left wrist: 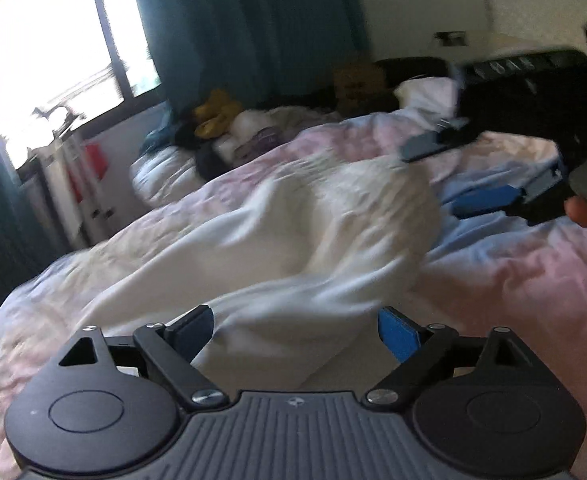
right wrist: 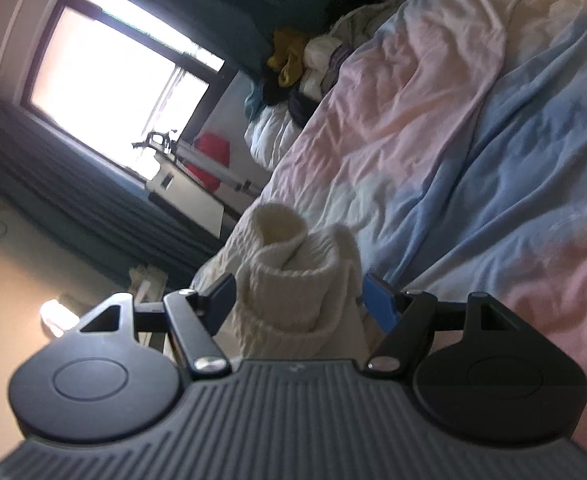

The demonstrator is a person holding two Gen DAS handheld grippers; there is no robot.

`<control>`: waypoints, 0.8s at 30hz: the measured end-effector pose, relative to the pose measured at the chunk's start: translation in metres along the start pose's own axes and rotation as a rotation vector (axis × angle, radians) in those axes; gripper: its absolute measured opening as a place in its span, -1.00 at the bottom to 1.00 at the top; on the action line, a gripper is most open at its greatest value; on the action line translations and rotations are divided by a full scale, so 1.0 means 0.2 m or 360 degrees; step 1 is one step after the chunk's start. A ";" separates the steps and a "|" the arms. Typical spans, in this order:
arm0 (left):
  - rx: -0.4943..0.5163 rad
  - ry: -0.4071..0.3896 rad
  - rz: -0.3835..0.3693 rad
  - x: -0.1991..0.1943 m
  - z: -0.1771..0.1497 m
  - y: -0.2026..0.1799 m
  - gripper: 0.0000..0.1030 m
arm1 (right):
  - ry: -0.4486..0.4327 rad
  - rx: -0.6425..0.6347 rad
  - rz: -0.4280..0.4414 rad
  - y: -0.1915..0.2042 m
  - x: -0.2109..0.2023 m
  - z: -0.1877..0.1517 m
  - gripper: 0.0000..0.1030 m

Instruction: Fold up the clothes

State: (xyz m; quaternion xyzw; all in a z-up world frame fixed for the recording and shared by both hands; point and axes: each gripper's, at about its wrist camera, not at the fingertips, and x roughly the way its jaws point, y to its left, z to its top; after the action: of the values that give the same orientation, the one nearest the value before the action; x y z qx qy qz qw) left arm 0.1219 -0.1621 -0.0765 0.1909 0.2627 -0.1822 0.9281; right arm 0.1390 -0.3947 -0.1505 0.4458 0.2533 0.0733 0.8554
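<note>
A cream knit sweater (left wrist: 293, 232) lies spread on the pastel bedspread (left wrist: 513, 280). My left gripper (left wrist: 295, 334) sits at its near edge with jaws wide apart and cloth between them, not pinched. My right gripper (left wrist: 453, 176) shows at the right in the left wrist view, jaws apart, just past the sweater's far right edge. In the right wrist view, tilted sideways, a bunched part of the sweater (right wrist: 293, 280) sits between the right gripper's (right wrist: 299, 300) spread fingers; the jaws stand wide, so it looks loose, not clamped.
A heap of other clothes (left wrist: 221, 128), with a yellow piece on top, lies at the far end of the bed. A window (left wrist: 53, 52) with teal curtains (left wrist: 245, 28) is behind. A white rack (left wrist: 73, 176) stands by the bed's left side. A black item (left wrist: 533, 92) is at the right.
</note>
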 end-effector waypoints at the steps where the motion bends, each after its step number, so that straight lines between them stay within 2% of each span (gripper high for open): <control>1: -0.0046 0.0018 0.0011 -0.02 -0.01 0.04 0.76 | 0.0007 -0.0006 -0.0002 0.01 0.01 -0.01 0.42; 4: -0.0177 0.0064 0.0050 -0.09 -0.04 0.17 0.76 | 0.0018 0.0015 -0.0031 0.02 0.03 -0.04 0.43; 7: -0.0284 0.0091 0.0084 -0.18 -0.11 0.25 0.76 | 0.0037 0.0041 -0.0070 0.01 0.05 -0.06 0.65; 9: -0.0341 0.0106 0.0086 -0.26 -0.17 0.27 0.76 | 0.0055 0.0058 -0.0070 0.00 0.08 -0.08 0.65; 14: -0.0337 0.0077 0.0068 -0.38 -0.25 0.26 0.77 | 0.0045 0.0077 0.0023 0.03 0.11 -0.12 0.65; 16: -0.0334 0.0072 0.0066 -0.35 -0.25 0.26 0.77 | 0.0022 0.0055 0.0040 0.06 0.11 -0.13 0.77; 21: -0.0343 0.0060 0.0042 -0.32 -0.25 0.27 0.78 | 0.0071 -0.0031 -0.0054 0.09 0.19 -0.17 0.77; 24: -0.0388 0.0058 0.0014 -0.33 -0.25 0.30 0.78 | 0.0008 -0.0034 -0.0128 0.08 0.22 -0.19 0.78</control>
State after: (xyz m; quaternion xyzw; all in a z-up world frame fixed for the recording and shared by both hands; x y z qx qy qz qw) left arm 0.0750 -0.0722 -0.0633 0.0812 0.2989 -0.1414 0.9402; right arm 0.1582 -0.3423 -0.1724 0.4259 0.2723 0.0427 0.8618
